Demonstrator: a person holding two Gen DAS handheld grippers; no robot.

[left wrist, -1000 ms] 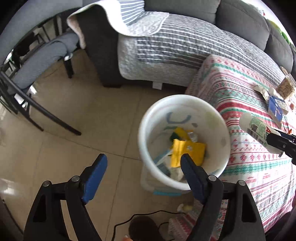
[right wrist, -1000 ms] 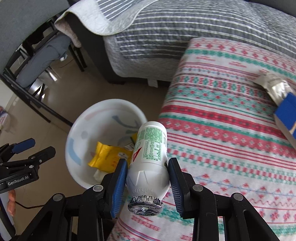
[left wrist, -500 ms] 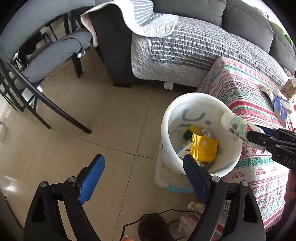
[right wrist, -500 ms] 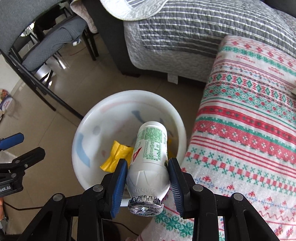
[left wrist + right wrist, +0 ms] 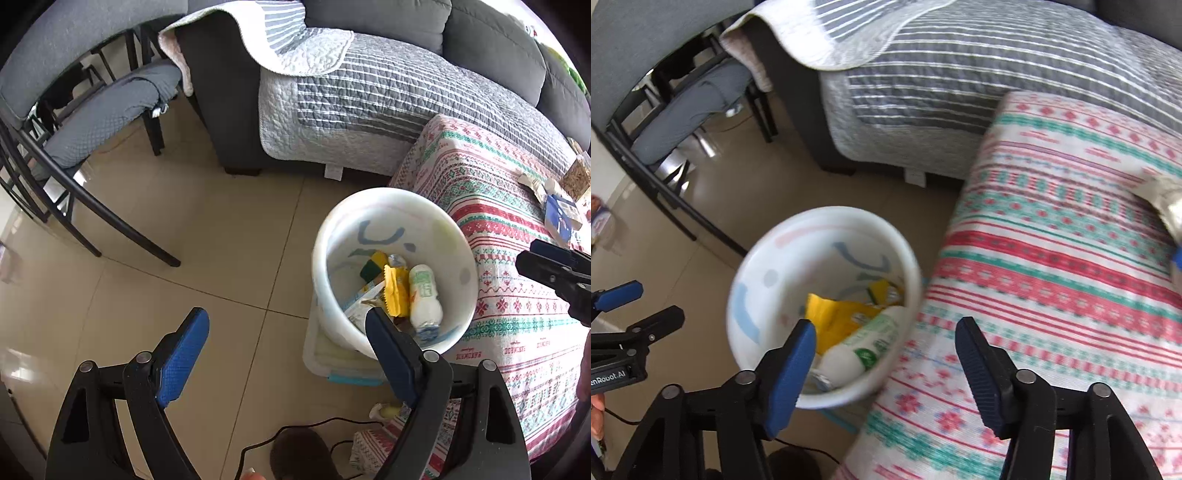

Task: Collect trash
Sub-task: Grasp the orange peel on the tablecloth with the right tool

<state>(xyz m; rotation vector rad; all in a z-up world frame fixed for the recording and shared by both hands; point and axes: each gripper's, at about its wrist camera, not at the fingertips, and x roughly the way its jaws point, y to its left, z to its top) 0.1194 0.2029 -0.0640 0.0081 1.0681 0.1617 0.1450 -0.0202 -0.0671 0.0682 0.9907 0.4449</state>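
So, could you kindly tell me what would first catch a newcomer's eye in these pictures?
The round white plastic bin on the beige tiled floor stands out first, holding a white plastic bottle with a green label beside a yellow wrapper. Right of it lies a red, green and white patterned tablecloth. Both blue-padded grippers, left and right, gape open, empty.

My left hand-held gripper (image 5: 284, 343) is wide open and holds nothing. My right hand-held gripper (image 5: 886, 347) is wide open and empty too.
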